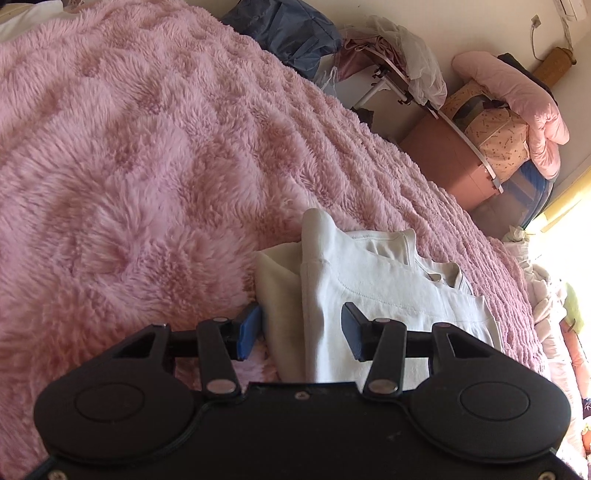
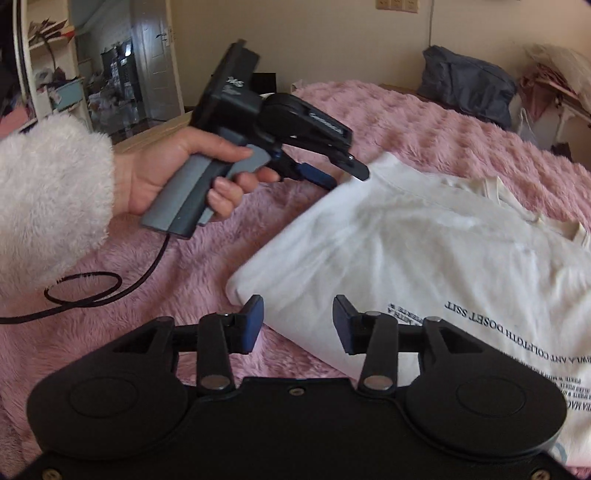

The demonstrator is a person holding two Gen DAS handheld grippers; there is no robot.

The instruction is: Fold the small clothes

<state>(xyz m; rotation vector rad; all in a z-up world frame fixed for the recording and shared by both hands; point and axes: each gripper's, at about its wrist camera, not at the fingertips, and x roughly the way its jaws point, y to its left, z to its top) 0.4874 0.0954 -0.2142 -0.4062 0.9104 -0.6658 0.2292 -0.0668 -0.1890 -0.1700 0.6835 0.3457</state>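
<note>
A folded white garment (image 1: 376,295) lies on the pink fluffy blanket (image 1: 147,166), with a cream layer (image 1: 277,295) showing under its left side. My left gripper (image 1: 301,325) stands open over the garment's near end, which runs between the blue pads without being pinched. In the right wrist view the same garment (image 2: 424,240) spreads to the right, with black upside-down lettering (image 2: 491,317) near its lower edge. My right gripper (image 2: 297,317) is open above its near left corner. A hand in a white fuzzy sleeve (image 2: 48,195) holds the left gripper (image 2: 349,177) at the garment's far corner.
A black cable (image 2: 96,291) loops on the blanket (image 2: 184,277) at the left. Past the bed's far edge are a blue bag (image 1: 288,29), a pink box (image 1: 443,158), a patterned bag (image 1: 495,136) and a pink duvet (image 1: 517,92). More clothes (image 1: 554,314) are piled at the right.
</note>
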